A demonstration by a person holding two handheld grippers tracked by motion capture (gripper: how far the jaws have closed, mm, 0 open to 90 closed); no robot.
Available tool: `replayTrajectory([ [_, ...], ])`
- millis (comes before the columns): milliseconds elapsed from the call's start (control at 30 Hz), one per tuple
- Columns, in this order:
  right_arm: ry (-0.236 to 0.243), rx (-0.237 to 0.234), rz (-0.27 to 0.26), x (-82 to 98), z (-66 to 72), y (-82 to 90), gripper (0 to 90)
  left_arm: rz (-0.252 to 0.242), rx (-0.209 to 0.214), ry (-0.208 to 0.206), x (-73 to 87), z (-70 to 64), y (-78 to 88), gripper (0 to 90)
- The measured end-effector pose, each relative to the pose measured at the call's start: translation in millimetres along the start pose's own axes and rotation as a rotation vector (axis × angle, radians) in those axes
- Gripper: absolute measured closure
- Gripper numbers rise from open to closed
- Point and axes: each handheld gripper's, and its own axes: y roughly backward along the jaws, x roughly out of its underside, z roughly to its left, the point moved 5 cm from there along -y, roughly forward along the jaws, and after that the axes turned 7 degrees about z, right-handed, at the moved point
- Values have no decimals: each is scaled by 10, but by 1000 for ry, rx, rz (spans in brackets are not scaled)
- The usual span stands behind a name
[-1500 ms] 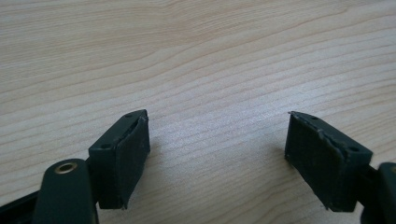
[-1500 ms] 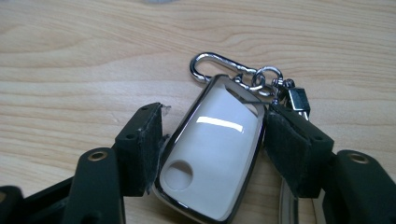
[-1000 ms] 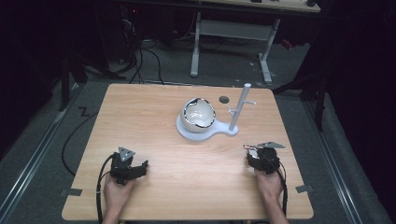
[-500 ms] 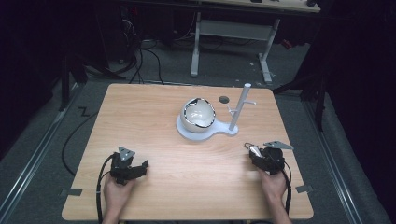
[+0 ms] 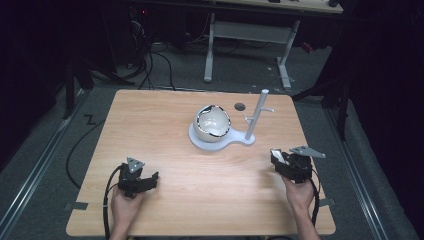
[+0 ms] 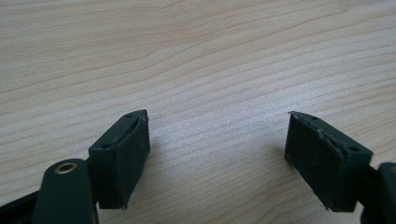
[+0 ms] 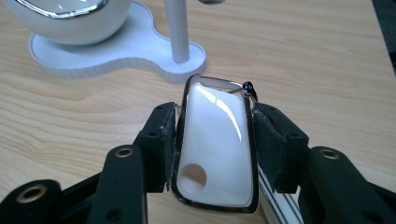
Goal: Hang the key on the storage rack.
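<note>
My right gripper [image 5: 278, 158] is near the table's right front, shut on a flat white piece with a chrome rim and a round hole [image 7: 215, 144]. The piece stands upright between the pads [image 7: 164, 135], and a small dark bead sits at its top corner. Beyond it is a white stand [image 7: 116, 51] with a thin upright post [image 7: 176, 28] and a round white bowl [image 5: 212, 122] with a shiny rim. My left gripper [image 6: 217, 116] is open over bare wood with nothing between its jaws. In the high view the left gripper [image 5: 148, 179] is at the table's left front.
The wooden table [image 5: 150, 125] has a small dark round hole [image 5: 240, 106] behind the stand. Short pegs stick out from the post [image 5: 257, 112]. Cables trail from both grippers off the front edge. Dark floor and a white desk frame [image 5: 250, 35] lie beyond the table.
My right gripper has shifted slightly to the right with the white piece still in it. The left gripper has stayed put.
</note>
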Motion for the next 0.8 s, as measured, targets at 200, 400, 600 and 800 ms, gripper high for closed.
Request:
replayTrajectory([
  [200, 23, -2, -43, -150, -3, 169, 511, 0, 0, 0, 0, 0, 0, 224],
  [400, 28, -11, -76, -261, -25, 286, 511, 0, 0, 0, 0, 0, -1, 224],
  [600, 26, -30, -100, -324, -42, 364, 512, -1, 2, 0, -2, 1, -1, 225],
  [800, 42, -32, -113, -398, -45, 453, 512, -1, 2, 1, -2, 2, -2, 226],
])
